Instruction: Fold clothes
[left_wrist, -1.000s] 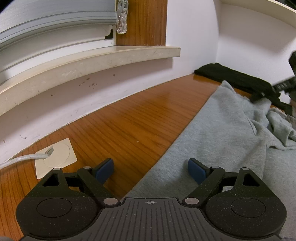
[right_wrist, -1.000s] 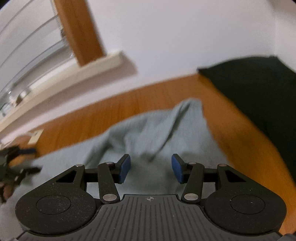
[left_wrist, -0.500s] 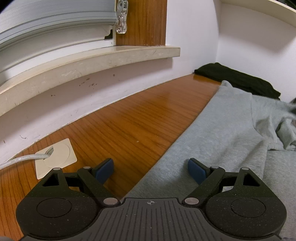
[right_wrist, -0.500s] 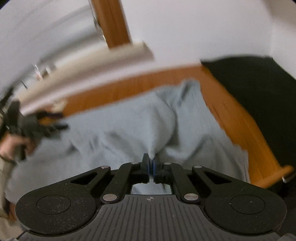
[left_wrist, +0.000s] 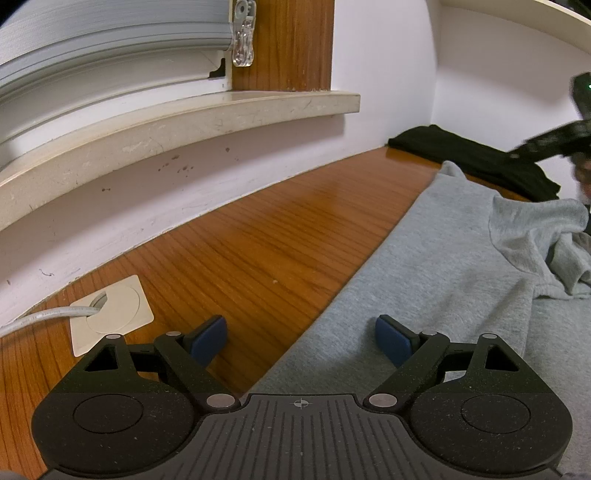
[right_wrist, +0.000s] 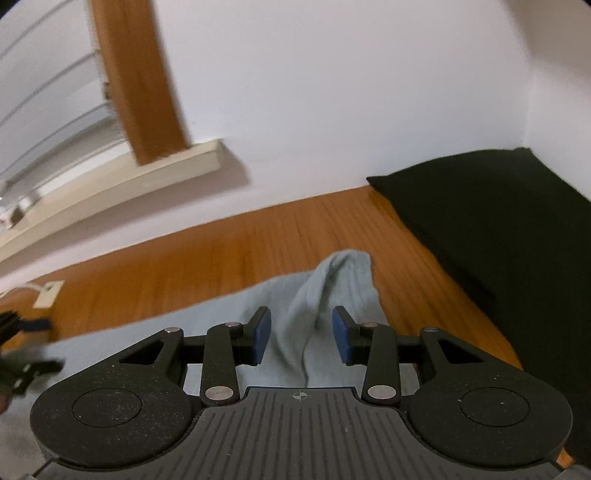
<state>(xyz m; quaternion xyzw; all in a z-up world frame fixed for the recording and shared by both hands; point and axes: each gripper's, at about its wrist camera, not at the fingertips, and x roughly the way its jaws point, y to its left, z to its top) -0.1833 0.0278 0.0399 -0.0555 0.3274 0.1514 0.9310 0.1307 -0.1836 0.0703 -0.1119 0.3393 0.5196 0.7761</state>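
Grey fleece sweatshirt: the right gripper has just been opening off its pinched ridge, cloth loose between; left gripper gapes, empty.

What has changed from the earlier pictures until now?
The right gripper pinched the grey garment half a second ago; its fingers have just opened, the raised fold between them, untouched. The left gripper stayed open and still over the garment's edge; the black cloth stayed.

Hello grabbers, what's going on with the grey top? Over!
Left gripper wide open, straddling the grey garment's edge on the wooden table. Right gripper just reopened, a grey fold between its pads, not pinched. Black garment lies beyond.
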